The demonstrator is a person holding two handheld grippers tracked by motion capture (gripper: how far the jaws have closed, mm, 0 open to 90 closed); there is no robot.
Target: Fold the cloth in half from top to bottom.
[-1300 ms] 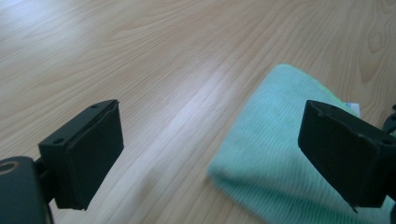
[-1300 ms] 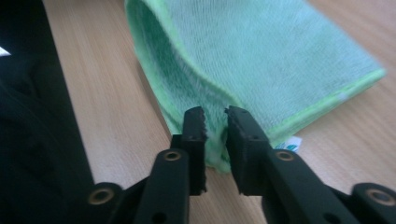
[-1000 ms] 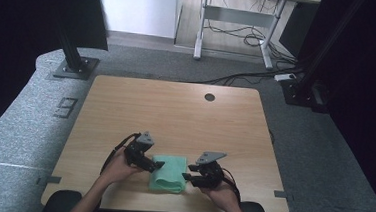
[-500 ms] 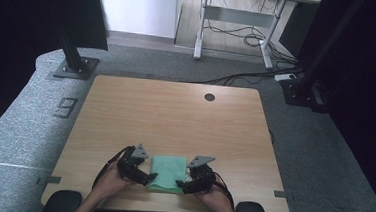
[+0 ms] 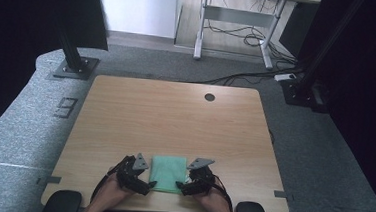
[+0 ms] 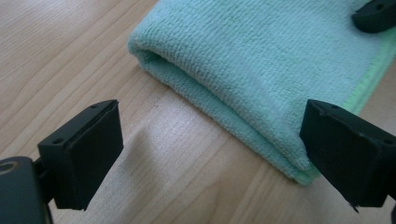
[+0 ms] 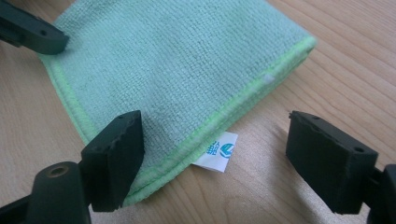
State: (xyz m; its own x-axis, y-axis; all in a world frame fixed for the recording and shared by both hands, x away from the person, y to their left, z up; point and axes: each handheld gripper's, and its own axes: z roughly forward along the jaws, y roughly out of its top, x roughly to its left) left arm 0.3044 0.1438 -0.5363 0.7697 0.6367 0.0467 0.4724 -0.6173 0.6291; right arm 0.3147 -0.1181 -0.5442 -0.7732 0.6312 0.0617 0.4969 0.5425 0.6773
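A folded mint-green cloth (image 5: 168, 173) lies flat on the wooden table (image 5: 175, 115) near its front edge. My left gripper (image 5: 149, 184) sits low at the cloth's left near corner, open. In the left gripper view its jaws (image 6: 212, 126) straddle the cloth's (image 6: 261, 56) folded edge without pressing on it. My right gripper (image 5: 182, 188) is at the right near corner. Its jaws (image 7: 219, 135) have just been opening and stand wide. The cloth's (image 7: 177, 60) hemmed edge and a white label (image 7: 219, 150) lie between them, untouched.
A round cable hole (image 5: 209, 96) sits at the table's far edge. Grey carpet surrounds the table, with black stand bases (image 5: 73, 65) at the far left and far right, and a white desk frame (image 5: 232, 19) with cables behind. The person's hands (image 5: 115, 191) enter from the bottom.
Both hands have drawn back toward the table's front edge and sunk beside the cloth's near corners. The cloth has stayed in place.
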